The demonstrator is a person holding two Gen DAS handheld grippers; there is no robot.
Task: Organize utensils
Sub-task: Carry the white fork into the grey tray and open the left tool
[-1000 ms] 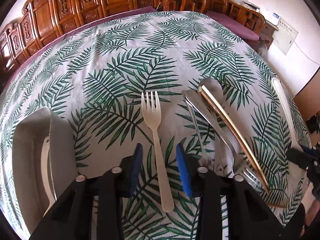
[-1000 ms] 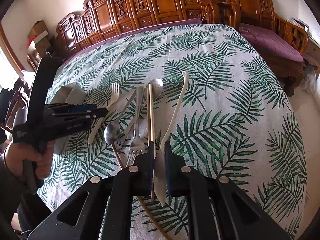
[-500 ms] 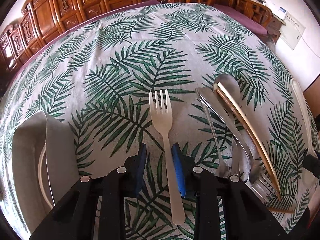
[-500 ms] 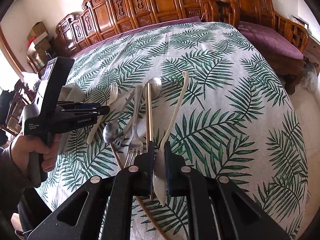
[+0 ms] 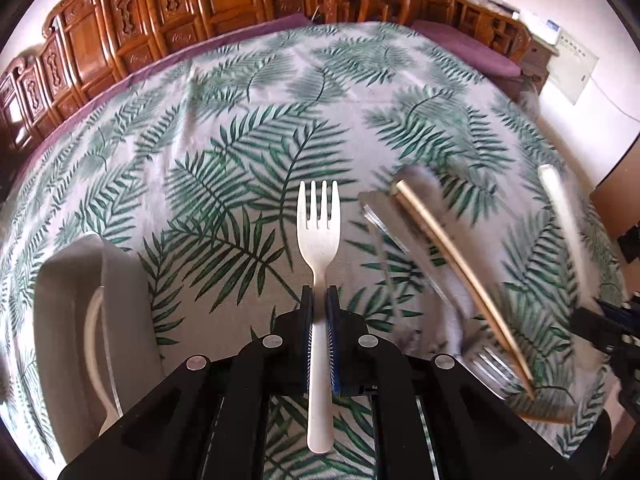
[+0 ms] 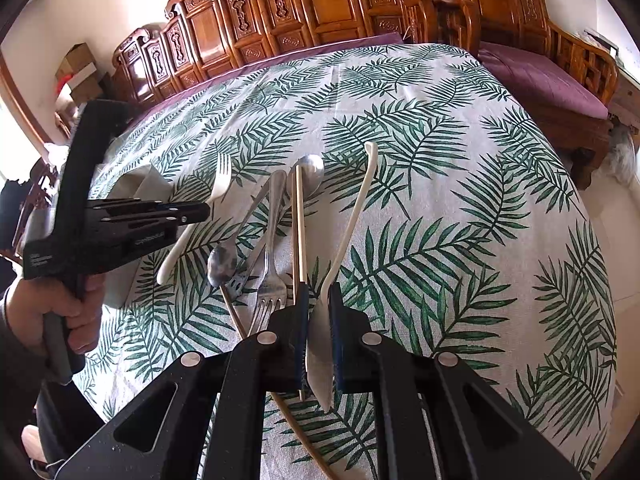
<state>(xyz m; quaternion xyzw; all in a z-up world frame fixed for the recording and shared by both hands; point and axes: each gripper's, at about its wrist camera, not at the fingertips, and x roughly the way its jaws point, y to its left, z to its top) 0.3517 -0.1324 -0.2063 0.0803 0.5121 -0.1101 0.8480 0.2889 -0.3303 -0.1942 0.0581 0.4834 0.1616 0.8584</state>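
My left hand-held gripper is clamped on the cream plastic fork, blue pads tight on the handle just below the neck, tines pointing away from me, handle end sticking out back under the gripper body. From the right cam the fork looks lifted off the leaf-print cloth on the worktop, handle sloping down.

Left of it: grey tray w/ a cream utensil handle lying in it. What kind of utensil, can't tell.

Right side: my right hand-held gripper is closed on the cream plastic knife, blade between the pads, curved handle reaching away over the cloth. Just beside the left pad, a pair of chopsticks runs straight out, tips near a metal spoon at the far end. Next to those: a metal fork w/ tines toward me, another spoon bowl-up, all bunched close and overlapping. Carved wooden chairs ring the far edge.
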